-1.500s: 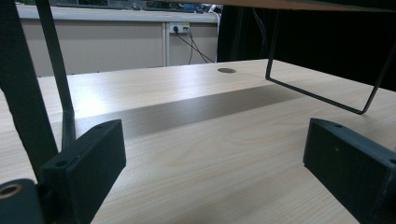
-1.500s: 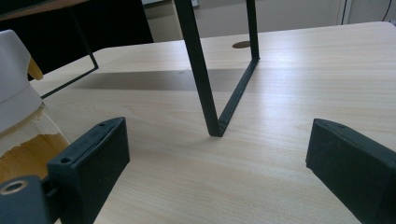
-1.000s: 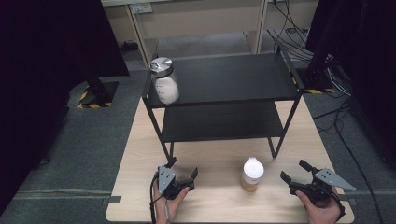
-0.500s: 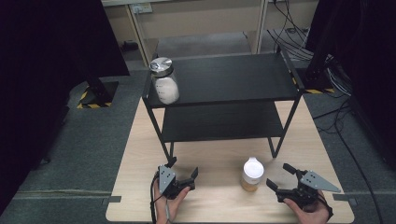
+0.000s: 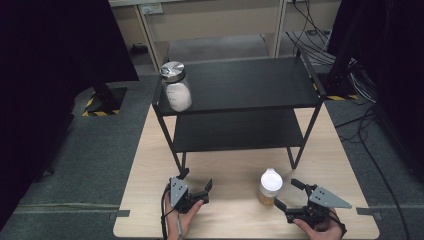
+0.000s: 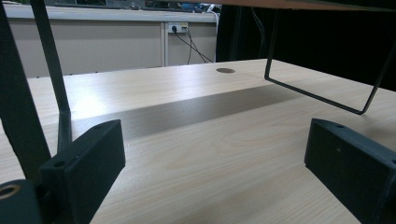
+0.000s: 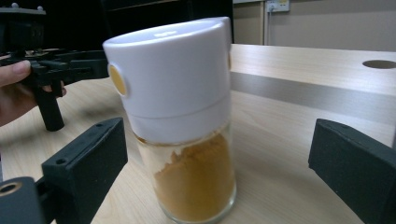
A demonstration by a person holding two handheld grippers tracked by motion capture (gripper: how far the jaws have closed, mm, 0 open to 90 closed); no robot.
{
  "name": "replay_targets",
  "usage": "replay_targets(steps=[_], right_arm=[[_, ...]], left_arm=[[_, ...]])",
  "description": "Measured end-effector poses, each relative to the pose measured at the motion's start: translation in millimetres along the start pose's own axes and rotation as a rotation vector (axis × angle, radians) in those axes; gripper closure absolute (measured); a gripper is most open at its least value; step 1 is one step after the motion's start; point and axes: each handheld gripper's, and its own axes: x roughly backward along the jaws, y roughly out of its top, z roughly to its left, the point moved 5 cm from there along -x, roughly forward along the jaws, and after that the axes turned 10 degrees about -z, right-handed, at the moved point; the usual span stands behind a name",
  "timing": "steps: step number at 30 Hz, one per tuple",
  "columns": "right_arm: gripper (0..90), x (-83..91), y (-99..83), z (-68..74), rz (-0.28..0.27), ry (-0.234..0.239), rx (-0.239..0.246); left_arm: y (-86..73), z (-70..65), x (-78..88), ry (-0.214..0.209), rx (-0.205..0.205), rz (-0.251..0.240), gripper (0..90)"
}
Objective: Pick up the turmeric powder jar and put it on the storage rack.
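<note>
On the wooden counter (image 5: pixel 235 210), near its front edge, a spice jar (image 5: pixel 270 187) is standing upright, white cap pointing up, brown powder filling its glass base. Jaws spread wide, the right hand-held gripper (image 5: pixel 289 194) is flanking it without touching. Well apart, the left hand-held gripper (image 5: pixel 196 180) is resting open. Behind, a black shelf rack (image 5: pixel 240 107) is bearing a white-filled jar (image 5: pixel 176 87).

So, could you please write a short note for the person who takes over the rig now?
Right tool: open, jaws on either side of the spice jar, not yet touching it.
Left tool: open, holding nothing, low over the table near the shelf leg.
Spice jar: upright on the table in front of the shelf, white cap on, brown powder inside.
White-filled jar: on the top shelf, left corner.
Done: approach to the spice jar.
Left: close on it and lift; probably it goes on the shelf.
</note>
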Motion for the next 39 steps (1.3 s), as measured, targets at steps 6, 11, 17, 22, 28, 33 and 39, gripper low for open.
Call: replay_targets(steps=[6, 11, 17, 22, 28, 33, 39], right_arm=[[4.9, -7.2, 0.6, 3.1, 0.005, 0.015, 0.01], [6.1, -12.6, -0.4, 5.6, 0.007, 0.027, 0.016], [9.7, -21.6, -1.7, 6.9, 0.017, 0.04, 0.021], [15.5, -29.5, -1.3, 8.0, 0.031, 0.049, 0.042], [24.5, -33.4, -2.9, 7.5, 0.038, 0.05, 0.058], [29.6, -34.7, -4.0, 8.8, 0.039, 0.052, 0.075], [30.2, -35.8, 0.4, 11.5, 0.058, 0.043, 0.082]], left_arm=[[0.0, 0.1, 0.0, 0.0, 0.001, 0.0, 4.5], [0.0, 0.0, 0.0, -0.001, -0.003, 0.0, 4.6], [0.0, 0.1, 0.1, -0.002, -0.003, 0.0, 4.6], [-0.1, 0.2, 0.1, -0.003, -0.002, -0.001, 4.6], [0.0, 0.4, -0.2, -0.003, 0.0, 0.0, 4.6], [0.2, 0.2, -0.3, -0.003, -0.003, 0.001, 4.6], [0.0, 0.4, -0.2, -0.004, -0.003, 0.0, 4.6]])
